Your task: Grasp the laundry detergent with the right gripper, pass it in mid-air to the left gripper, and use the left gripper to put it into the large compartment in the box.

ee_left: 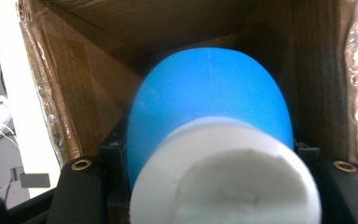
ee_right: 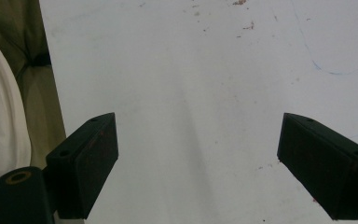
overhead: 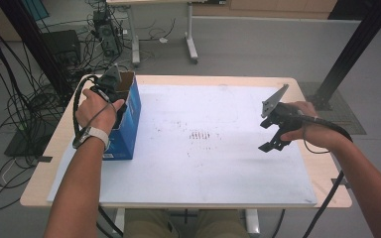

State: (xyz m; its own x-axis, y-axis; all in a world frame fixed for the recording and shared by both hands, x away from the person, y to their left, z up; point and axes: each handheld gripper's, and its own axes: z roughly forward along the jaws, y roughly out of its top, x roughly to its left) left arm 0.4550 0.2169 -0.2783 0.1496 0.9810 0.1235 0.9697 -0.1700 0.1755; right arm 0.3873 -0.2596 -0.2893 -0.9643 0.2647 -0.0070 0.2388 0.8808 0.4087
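Note:
A blue bottle [ee_left: 209, 88] with a white cap [ee_left: 223, 182] sits between the jaws of my left gripper [ee_left: 209, 151], which is shut on it just below the cap. The bottle points into an open cardboard box [ee_left: 70, 70]. In the high view that blue-sided box [overhead: 131, 116] stands at the table's left, with my left gripper [overhead: 110, 82] at its open top. My right gripper [overhead: 274, 140] hovers over the right part of the white mat [overhead: 203, 158]. Its jaws stand wide apart with nothing between them [ee_right: 198, 158].
The white mat [ee_right: 191, 70] covers most of the wooden table [overhead: 322, 173]. Black frame posts [overhead: 357, 44] rise at the back right and back left. Cables and equipment lie on the floor behind the table at the left.

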